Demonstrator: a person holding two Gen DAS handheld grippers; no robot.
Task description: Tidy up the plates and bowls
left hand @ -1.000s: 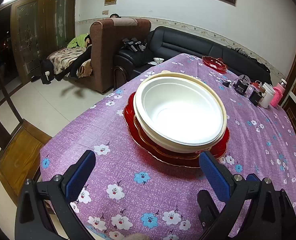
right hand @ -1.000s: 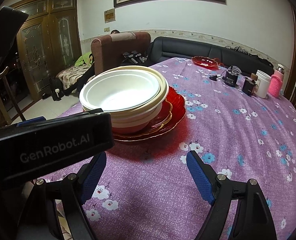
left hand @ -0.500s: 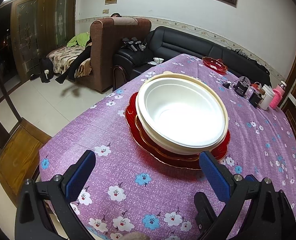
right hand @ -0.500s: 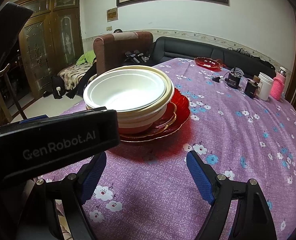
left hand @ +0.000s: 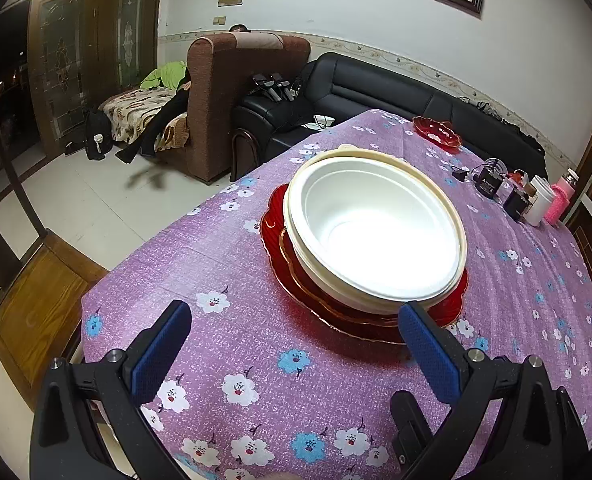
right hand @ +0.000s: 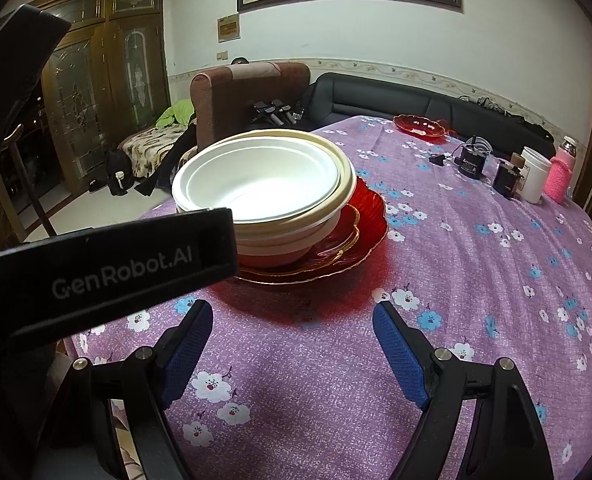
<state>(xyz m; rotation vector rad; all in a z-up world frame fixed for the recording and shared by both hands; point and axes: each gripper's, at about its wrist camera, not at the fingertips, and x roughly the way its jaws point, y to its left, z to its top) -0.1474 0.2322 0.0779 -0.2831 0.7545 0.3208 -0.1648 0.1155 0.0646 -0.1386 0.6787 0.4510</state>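
A stack of white bowls (left hand: 375,232) is set inside red plates (left hand: 359,320) on the table (left hand: 256,380), which is covered by a purple flowered cloth. The left hand-held gripper (left hand: 296,340) is held wide apart with nothing between its blue pads, just short of the plates. The right hand-held gripper (right hand: 292,344) is also spread wide and empty, near the stack.

From the left view, the deep inside of the top bowl is seen from above, and a wooden chair (left hand: 28,280) is seen beside the table. From the right view, the side of the stack (right hand: 280,236) is shown, with the bowls nested one in another. The black body of the left hand-held gripper, marked "GenRobot.AI" (right hand: 124,268), is seen only there. A small red dish (right hand: 419,125), a white cup (right hand: 535,174) and a pink bottle (right hand: 561,172) are seen far back in both views.
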